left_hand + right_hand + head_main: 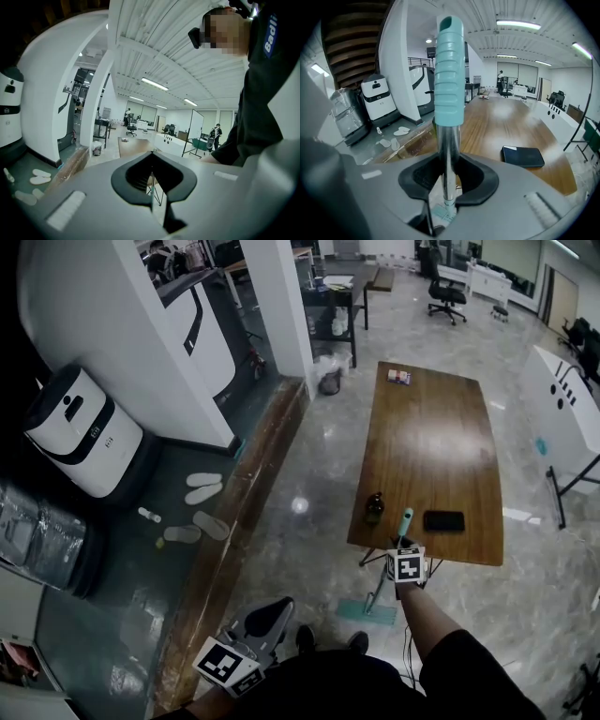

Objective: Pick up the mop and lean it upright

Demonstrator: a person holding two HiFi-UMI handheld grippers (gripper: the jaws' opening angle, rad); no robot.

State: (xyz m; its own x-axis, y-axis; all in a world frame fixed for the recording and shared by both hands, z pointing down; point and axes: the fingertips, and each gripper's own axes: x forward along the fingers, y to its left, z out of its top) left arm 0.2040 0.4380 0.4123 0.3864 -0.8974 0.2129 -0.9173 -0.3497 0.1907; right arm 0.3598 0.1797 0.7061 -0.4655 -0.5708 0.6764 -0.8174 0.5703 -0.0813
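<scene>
The mop stands nearly upright at the near edge of the wooden table (pixel 431 427). Its teal grip (pixel 405 519) reaches just above the tabletop, and its flat teal head (pixel 367 611) rests on the floor under the table. My right gripper (pixel 404 544) is shut on the metal pole just below the grip. In the right gripper view the pole (pixel 448 140) runs up between the pads of my right gripper (pixel 446 164) to the ribbed teal grip (pixel 450 70). My left gripper (pixel 278 605) hangs low by my body, shut and empty, and points out across the room (pixel 151 155).
A black phone (pixel 443 520) and a small dark bottle (pixel 374 508) lie on the table's near end. A raised wooden ledge (pixel 239 549) runs along the left, with slippers (pixel 203 487) and a white robot unit (pixel 80 432) beyond it. A whiteboard (pixel 562 399) stands at the right.
</scene>
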